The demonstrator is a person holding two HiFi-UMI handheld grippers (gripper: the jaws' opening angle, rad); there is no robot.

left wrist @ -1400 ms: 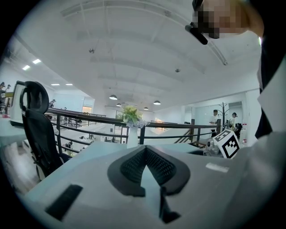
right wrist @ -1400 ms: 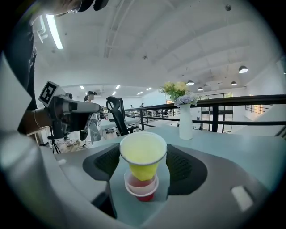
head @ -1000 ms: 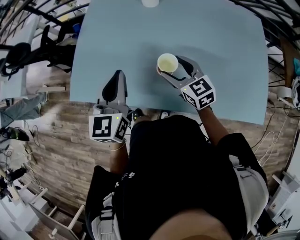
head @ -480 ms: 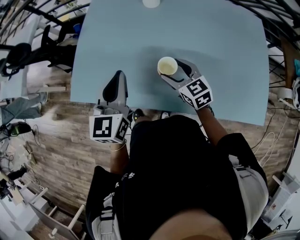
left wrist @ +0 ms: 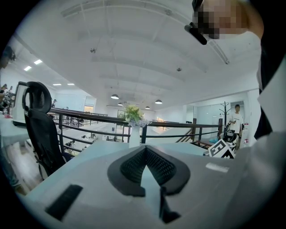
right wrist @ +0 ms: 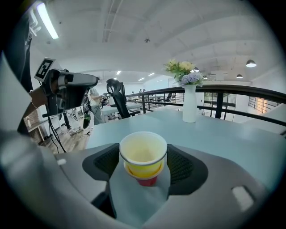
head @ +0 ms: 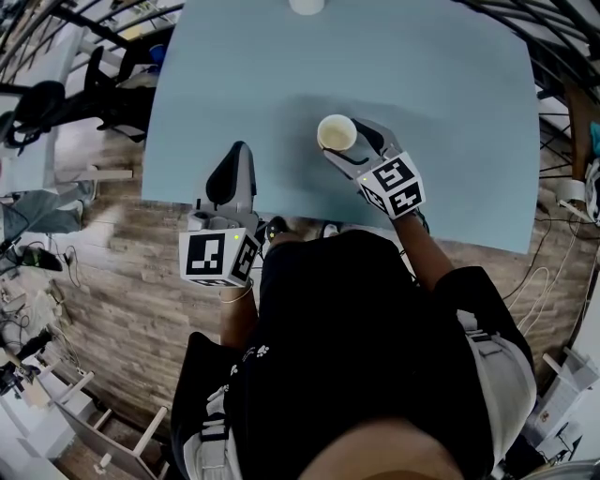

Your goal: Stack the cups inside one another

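Your right claw (head: 349, 142) stands over the middle of the surface (head: 450, 103). Its jaws press on either side of the nested cups (head: 337, 132), each cup set inside the next. Your left claw (head: 231, 176) sits to its left, at the surface's near edge, jaws together. A vase (head: 305, 6) stands at the far edge, behind the cups.

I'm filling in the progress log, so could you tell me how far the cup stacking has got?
Done: three cups sit nested in one cup stack, pale in yellow in red. In hand: the right gripper is shut on that stack over the table. The left gripper is shut and empty. Left: no loose cup shows, so probably only setting down and letting go.
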